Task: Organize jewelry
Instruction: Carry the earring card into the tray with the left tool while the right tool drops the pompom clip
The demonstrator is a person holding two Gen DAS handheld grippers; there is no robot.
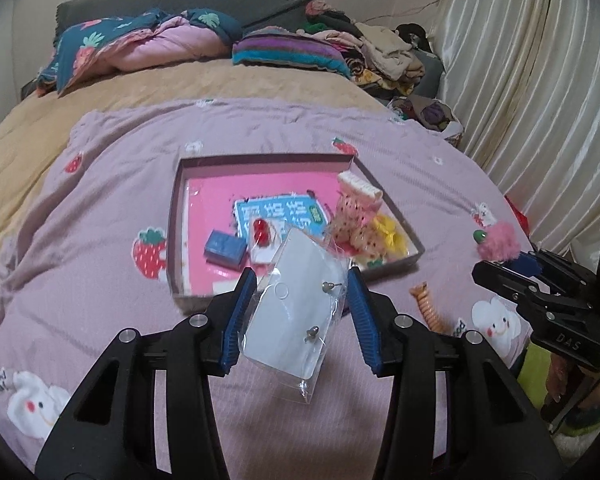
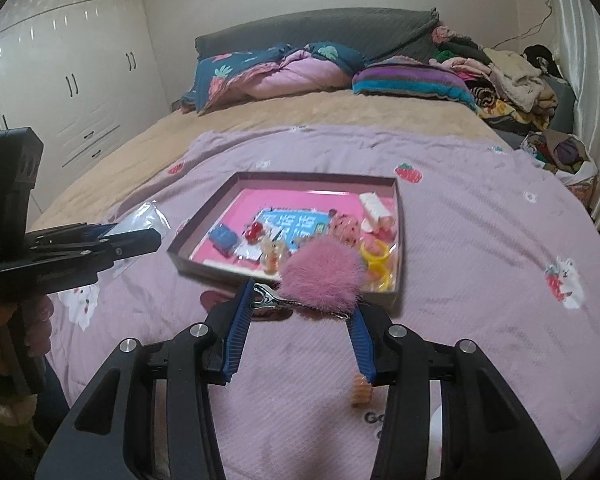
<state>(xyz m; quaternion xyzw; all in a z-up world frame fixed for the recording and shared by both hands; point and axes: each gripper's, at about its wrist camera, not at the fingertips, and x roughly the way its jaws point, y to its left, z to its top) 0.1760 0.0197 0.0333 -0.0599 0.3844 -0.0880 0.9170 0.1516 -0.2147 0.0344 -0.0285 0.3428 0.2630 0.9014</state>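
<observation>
- Earring card [image 1: 296, 312] in a clear plastic sleeve (two stud backs showing) is clamped between the blue pads of the left gripper [image 1: 300, 312], lifted above the lilac blanket [image 1: 112, 200], just near of the tray.
- Pink pompom hair clip [image 2: 320, 276], metal clip end to the left, is pinched across the right gripper [image 2: 300, 320], also off the blanket.
- Shallow tray [image 1: 268, 158] with pink floor lies mid-bed; inside: blue card, small blue box [image 1: 225, 248], red beads, yellow and dotted bows at its right.
- Orange coil hair tie [image 1: 428, 306] lies on the blanket right of the tray's near corner.
- Far: folded quilts, piled clothes.
</observation>
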